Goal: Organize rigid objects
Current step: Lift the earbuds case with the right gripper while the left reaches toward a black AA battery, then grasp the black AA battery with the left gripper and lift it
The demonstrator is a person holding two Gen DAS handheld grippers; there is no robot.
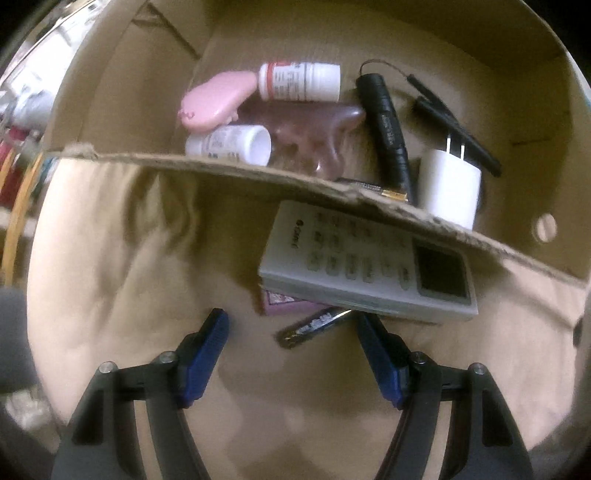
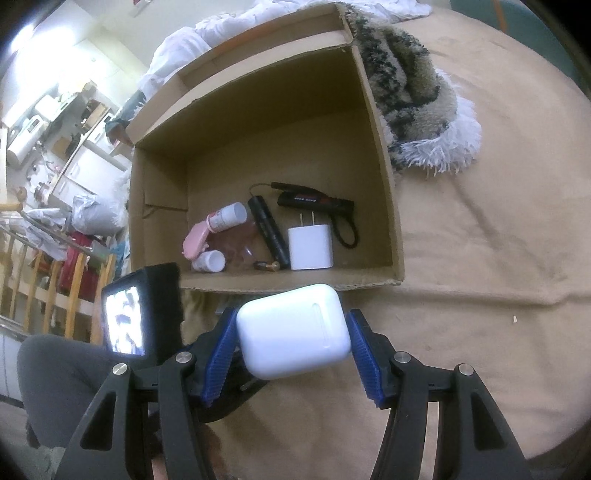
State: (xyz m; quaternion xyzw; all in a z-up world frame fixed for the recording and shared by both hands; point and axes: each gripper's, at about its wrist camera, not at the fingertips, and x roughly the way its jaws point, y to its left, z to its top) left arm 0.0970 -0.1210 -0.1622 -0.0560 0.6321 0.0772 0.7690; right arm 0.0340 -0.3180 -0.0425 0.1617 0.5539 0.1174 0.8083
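Observation:
A cardboard box (image 2: 391,206) stands on the tan bedspread and holds a white charger (image 2: 310,248), two white pill bottles (image 2: 227,216), a pink case (image 2: 195,238), a black flashlight (image 2: 267,230) and a battery (image 2: 266,264). My right gripper (image 2: 293,338) is shut on a white earbud case (image 2: 293,336), just in front of the box's near wall. My left gripper (image 1: 293,347) is open and empty, low over the bedspread. Just ahead of it lie a white remote control (image 1: 365,264), a purple card box (image 1: 288,304) under the remote, and a dark battery (image 1: 314,326), outside the box wall (image 1: 258,173).
A shaggy patterned blanket (image 2: 417,99) lies right of the box. White bedding (image 2: 207,29) lies behind it. Wooden railing (image 2: 55,273) and room clutter are at the left. The other gripper's camera unit (image 2: 144,310) is at the left in the right wrist view.

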